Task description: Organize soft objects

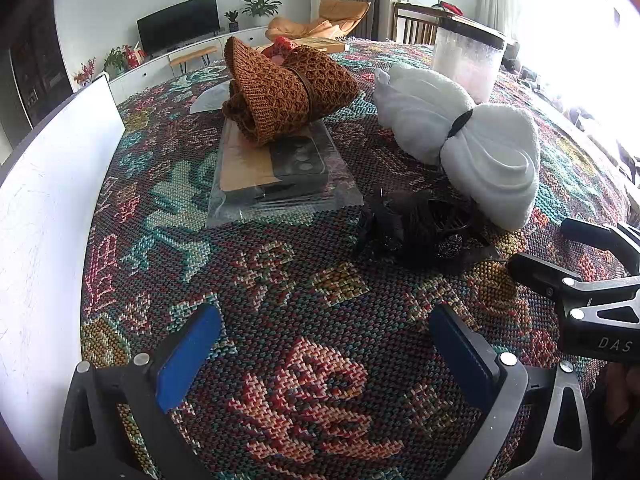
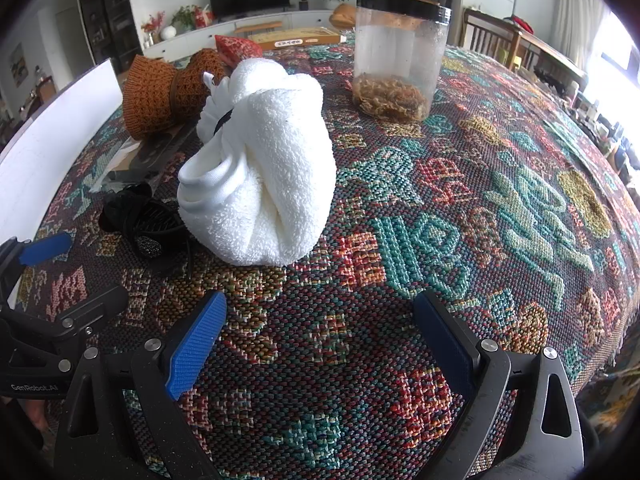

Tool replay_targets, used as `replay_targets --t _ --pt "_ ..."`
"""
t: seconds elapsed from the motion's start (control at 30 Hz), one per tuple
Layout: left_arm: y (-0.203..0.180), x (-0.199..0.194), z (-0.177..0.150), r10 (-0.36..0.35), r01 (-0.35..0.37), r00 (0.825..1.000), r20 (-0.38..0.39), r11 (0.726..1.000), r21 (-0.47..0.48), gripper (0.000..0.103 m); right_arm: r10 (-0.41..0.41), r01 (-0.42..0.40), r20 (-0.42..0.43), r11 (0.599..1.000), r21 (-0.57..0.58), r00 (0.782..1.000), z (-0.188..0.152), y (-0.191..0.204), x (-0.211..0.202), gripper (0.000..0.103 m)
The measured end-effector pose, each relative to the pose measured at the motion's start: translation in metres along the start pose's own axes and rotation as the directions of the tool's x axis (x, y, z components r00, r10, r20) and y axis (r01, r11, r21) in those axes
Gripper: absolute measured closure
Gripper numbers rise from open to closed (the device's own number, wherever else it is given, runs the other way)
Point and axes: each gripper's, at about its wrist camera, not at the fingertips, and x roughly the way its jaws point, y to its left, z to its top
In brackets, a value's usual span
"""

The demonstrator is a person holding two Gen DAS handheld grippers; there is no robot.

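Two grippers, left gripper [image 1: 326, 350] and right gripper [image 2: 320, 334], both spread wide, empty. Ahead of them: one white towel bundle [image 2: 264, 176] banded at its middle, one brown knit bundle [image 1: 286, 88], one black hair-clip tangle [image 1: 420, 228], one clear jar [image 2: 400, 60]. Surface: floral woven tablecloth [image 2: 440, 240]; living room behind, one TV [image 1: 179, 22].

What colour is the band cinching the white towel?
Black band around the white towel; clearest in the left wrist view.

White towel [image 2: 264, 160] banded mid-length (black tie); brown knit [image 1: 280, 92] bundled behind.
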Motion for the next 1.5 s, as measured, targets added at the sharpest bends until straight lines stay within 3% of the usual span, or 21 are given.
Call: replay_targets --t 0.43,0.5,0.63,0.8,0.93,1.1,1.33,1.5 --pt "-0.001 -0.002 0.002 -0.012 0.013 0.999 -0.03 1.0 0.021 0.0 0.001 -0.001 0.001 1.0 0.0 1.0 0.0 0.001 -0.001 0.007" --pt "-0.003 -0.009 0.007 -0.039 0.041 0.998 -0.051 0.998 0.038 0.0 0.001 -0.001 0.001 1.0 0.0 1.0 0.0 0.001 -0.001 0.007" --pt "-0.009 -0.027 0.027 -0.11 0.11 0.994 -0.006 0.994 0.013 0.0 0.003 -0.003 0.01 1.0 0.01 1.0 -0.002 -0.001 -0.004 0.008" --pt "-0.021 -0.004 0.051 -0.141 0.14 0.99 -0.02 0.989 -0.038 0.0 0.055 -0.058 0.037 0.995 0.079 0.998 -0.001 -0.017 -0.011 0.008" --pt "-0.035 0.019 0.057 -0.115 0.115 0.992 -0.048 0.993 0.008 0.0 0.061 -0.065 0.04 0.994 0.091 0.997 -0.001 -0.018 -0.012 0.008" --pt "-0.008 0.028 0.056 -0.073 0.067 0.996 -0.058 0.993 -0.096 0.0 0.041 -0.043 0.034 0.997 0.07 0.999 0.0 -0.011 -0.011 0.007" --pt "0.037 0.003 0.028 0.035 -0.051 0.995 -0.096 0.985 -0.167 0.0 0.04 -0.042 0.032 0.997 0.069 0.999 0.0 -0.013 -0.009 0.007" --pt "0.043 -0.003 0.017 -0.054 0.042 0.996 -0.064 0.984 -0.173 0.0 0.039 -0.042 0.032 0.997 0.068 0.999 0.0 -0.013 -0.009 0.007"
